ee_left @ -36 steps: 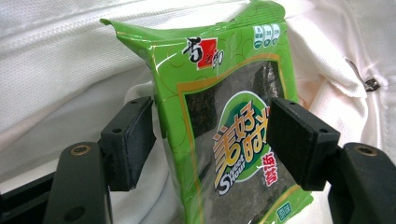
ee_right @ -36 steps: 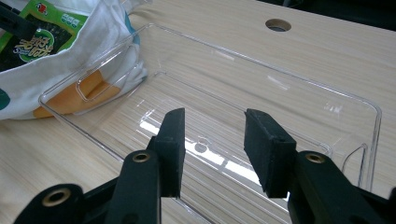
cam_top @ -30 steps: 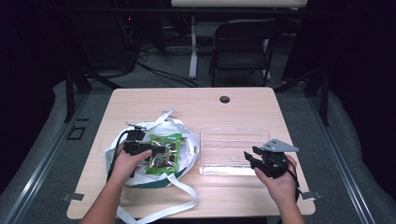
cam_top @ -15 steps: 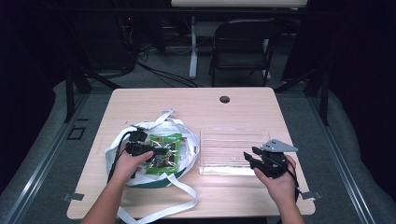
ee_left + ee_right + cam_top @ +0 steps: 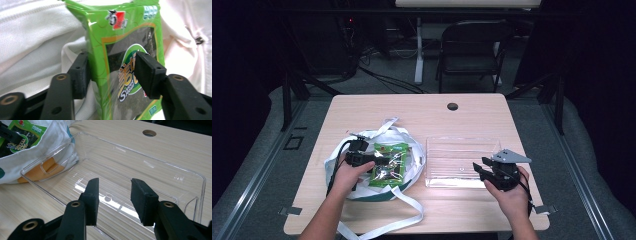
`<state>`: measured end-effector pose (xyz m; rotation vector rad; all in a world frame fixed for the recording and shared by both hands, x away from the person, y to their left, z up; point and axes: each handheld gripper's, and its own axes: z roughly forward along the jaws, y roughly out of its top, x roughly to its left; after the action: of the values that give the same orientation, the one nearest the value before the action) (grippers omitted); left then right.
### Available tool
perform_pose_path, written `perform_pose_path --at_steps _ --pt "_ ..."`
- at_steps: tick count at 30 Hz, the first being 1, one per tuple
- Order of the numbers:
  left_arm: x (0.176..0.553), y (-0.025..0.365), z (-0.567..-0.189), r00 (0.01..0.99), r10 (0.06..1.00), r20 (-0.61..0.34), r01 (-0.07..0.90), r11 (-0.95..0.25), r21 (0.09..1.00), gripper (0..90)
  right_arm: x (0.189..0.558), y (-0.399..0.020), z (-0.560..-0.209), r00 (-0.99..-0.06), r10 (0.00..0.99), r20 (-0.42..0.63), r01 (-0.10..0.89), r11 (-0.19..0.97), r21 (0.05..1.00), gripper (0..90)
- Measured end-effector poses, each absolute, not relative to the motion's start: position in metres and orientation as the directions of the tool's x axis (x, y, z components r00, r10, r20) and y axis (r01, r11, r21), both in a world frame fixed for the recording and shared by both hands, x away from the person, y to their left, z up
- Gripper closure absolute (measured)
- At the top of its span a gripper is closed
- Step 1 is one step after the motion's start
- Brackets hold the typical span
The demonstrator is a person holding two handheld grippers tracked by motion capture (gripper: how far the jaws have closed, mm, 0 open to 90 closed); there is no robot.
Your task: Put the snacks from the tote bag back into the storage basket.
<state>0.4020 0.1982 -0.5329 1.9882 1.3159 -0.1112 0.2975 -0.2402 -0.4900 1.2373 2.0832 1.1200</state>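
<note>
Left tool (image 5: 111, 72) jaws just closed in; green snack pack (image 5: 125, 50) squeezed between pads, inside white bag (image 5: 409, 152). Pack judged ready for lifting. Right tool (image 5: 113, 195) held open, nothing gripped, clear box (image 5: 190, 173) just ahead.

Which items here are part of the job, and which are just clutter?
In the job:
- green foil seaweed snack packet, between the left gripper jaws, which have just been closing
- white cloth tote bag it lies on
- clear plastic rectangular bin, in front of the open right gripper

Lying about:
- black folding chair behind the light wooden table
- floor cables
</note>
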Motion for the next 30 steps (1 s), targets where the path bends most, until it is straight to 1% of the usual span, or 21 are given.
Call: perform_pose_path --at_steps 5,12,20,30 --pt "0.4 0.202 -0.528 0.477 0.749 -0.46 0.82 -0.189 0.541 55.9 0.298 -0.24 -0.49 -0.485 0.874 0.012 0.493 0.263 0.829 58.4" --pt "0.397 0.203 -0.516 0.527 0.722 -0.449 0.79 -0.221 0.572 61.0 0.298 -0.24 -0.49 -0.485 0.874 0.012 0.493 0.262 0.83 58.2" --pt "0.391 0.201 -0.503 0.593 0.681 -0.43 0.748 -0.268 0.607 62.8 0.299 -0.239 -0.491 -0.486 0.874 0.017 0.494 0.259 0.83 58.2" --pt "0.389 0.201 -0.502 0.626 0.658 -0.418 0.733 -0.313 0.604 62.8 0.3 -0.238 -0.491 -0.488 0.873 0.017 0.49 0.258 0.832 58.0"
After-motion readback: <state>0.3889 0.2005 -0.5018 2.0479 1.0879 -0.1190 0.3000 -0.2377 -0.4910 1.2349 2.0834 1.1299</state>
